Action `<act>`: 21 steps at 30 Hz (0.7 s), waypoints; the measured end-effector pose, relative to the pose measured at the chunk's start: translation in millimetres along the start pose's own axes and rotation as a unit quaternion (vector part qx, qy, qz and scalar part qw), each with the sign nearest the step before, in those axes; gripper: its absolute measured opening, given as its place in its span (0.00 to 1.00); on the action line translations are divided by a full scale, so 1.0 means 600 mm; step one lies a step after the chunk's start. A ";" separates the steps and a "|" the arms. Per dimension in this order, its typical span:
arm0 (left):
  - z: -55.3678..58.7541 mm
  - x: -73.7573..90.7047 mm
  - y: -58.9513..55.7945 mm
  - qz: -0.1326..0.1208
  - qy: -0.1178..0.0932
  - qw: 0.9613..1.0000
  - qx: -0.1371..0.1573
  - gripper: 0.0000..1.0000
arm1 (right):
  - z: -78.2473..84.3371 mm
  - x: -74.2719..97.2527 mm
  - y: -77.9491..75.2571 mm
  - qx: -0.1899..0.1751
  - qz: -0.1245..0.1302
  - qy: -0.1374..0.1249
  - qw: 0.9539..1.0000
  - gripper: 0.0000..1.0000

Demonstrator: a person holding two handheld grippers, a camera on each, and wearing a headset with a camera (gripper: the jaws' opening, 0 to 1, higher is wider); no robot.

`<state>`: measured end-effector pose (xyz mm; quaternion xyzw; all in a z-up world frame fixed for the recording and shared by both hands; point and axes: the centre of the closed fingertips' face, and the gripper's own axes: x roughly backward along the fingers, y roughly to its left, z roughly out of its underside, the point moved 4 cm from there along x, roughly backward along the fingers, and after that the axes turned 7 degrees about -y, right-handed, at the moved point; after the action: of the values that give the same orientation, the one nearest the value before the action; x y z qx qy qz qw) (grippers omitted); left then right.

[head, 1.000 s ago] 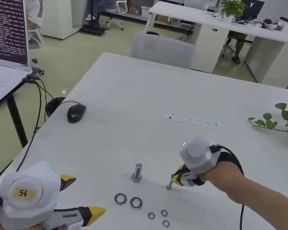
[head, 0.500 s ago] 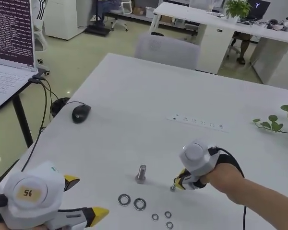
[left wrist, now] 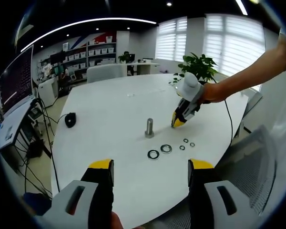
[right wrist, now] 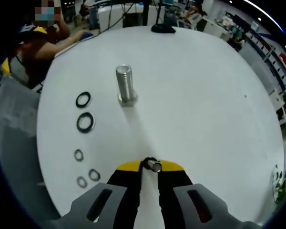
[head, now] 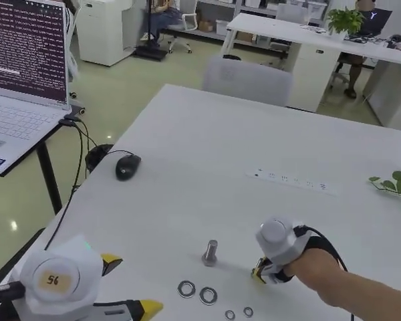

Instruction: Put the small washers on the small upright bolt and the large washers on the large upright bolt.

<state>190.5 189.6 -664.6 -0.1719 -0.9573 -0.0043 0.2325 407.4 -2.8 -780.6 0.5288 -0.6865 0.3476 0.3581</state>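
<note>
Two grippers: both are working over the near end of the white table (head: 187,134), one in each of the person's hands.
Right gripper (right wrist: 149,168): its yellow-tipped jaws are squeezing nearly together around the small bolt (right wrist: 155,166), and the tips are pointing down at the tabletop.
Small bolt: one. It is sitting between the right jaw tips, to the right of the large bolt (head: 210,253) in the head view. Its lower end may be touching the table, but the jaws are covering that spot.
Left gripper (left wrist: 150,167): its jaws are standing wide apart and gripping nothing. It is hanging at the table's near edge, well apart from the parts.
Large bolt: one. It is standing upright on its head, with its shank showing bare.
Large washers (head: 186,289): two. They are lying flat just beside each other, near the large bolt on the person's side.
Small washers (right wrist: 78,155): three, counted in the right gripper view. They are lying flat in a loose cluster between the large washers and the right gripper.
Mouse (head: 127,166): one, black. It is lying well apart on the table's left side, with its cable running off the edge.
Power strip (head: 291,180): one, white. It is lying flat beyond the bolts.
Laptop (head: 20,80): one. It is sitting open on a separate stand to the left, its screen showing lines of text.
Chair (head: 247,80): one, grey. It is standing at the table's far edge.
</note>
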 end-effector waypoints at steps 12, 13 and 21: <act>-0.004 -0.001 -0.002 0.002 -0.003 1.000 -0.002 0.62 | 0.003 0.032 0.003 -0.042 0.014 -0.053 0.998 0.23; -0.004 -0.002 -0.003 0.004 -0.003 1.000 -0.002 0.62 | 0.006 0.036 0.003 -0.043 0.016 -0.054 0.997 0.23; -0.008 -0.008 -0.010 0.012 -0.003 1.000 -0.008 0.62 | 0.019 0.079 0.015 -0.083 0.029 -0.110 0.990 0.27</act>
<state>194.8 182.1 -661.9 -0.1854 -0.9558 -0.0083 0.2279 388.6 -33.7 -746.7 0.5124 -0.7631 0.2390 0.3131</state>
